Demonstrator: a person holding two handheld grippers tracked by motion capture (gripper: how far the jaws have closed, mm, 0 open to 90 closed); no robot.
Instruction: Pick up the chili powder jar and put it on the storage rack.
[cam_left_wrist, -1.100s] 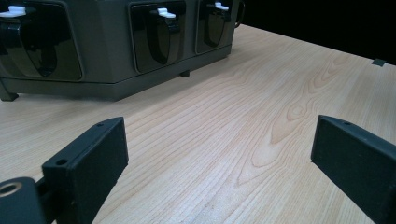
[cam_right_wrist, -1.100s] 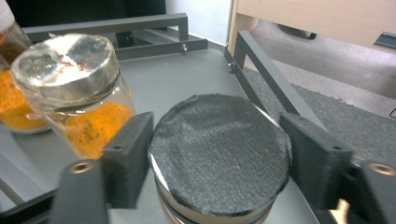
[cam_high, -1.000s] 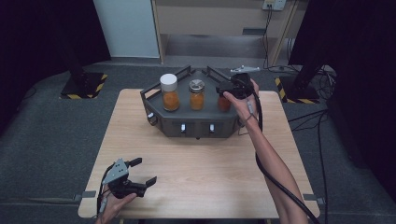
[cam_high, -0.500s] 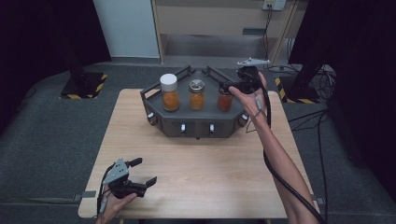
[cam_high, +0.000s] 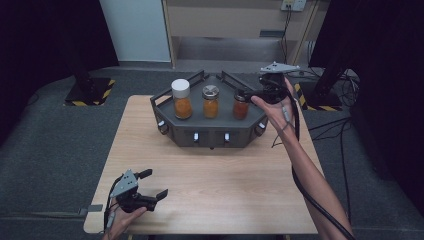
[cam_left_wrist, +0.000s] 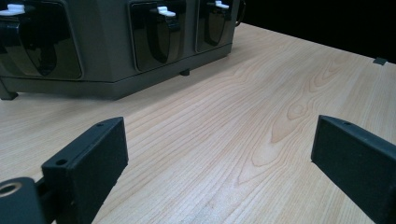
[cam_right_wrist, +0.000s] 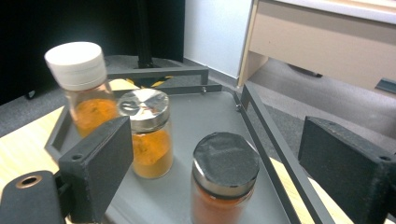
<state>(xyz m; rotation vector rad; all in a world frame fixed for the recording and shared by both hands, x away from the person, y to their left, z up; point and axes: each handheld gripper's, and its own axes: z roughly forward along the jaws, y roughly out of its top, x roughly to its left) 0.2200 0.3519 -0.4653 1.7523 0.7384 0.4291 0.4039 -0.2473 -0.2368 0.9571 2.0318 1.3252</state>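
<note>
A dark grey tray (cam_high: 210, 136) at the table's far side holds three jars. They are a white-lidded jar (cam_high: 181, 99) of orange powder, a silver-lidded jar (cam_high: 210, 101) and a black-lidded jar (cam_high: 240, 106). My right gripper (cam_high: 248, 93) hovers just right of and above the black-lidded jar (cam_right_wrist: 224, 177). It is open, its jaws have just been opening, and nothing is pressed between them. In the right gripper view the silver-lidded jar (cam_right_wrist: 147, 140) and the white-lidded jar (cam_right_wrist: 81, 88) stand farther off. My left gripper (cam_high: 153, 183) rests open and empty near the front left corner.
The wooden table (cam_high: 220, 185) lies bare between the tray and the front edge. The tray's front wall (cam_left_wrist: 107, 60) carries small white-tipped levers. Raised rails (cam_right_wrist: 266, 121) edge the tray. A cable trails along the right forearm. Dark floor surrounds the table.
The right gripper has lifted up and back to the right, away from the black-lidded jar, which stays on the tray. The left gripper has not moved.
</note>
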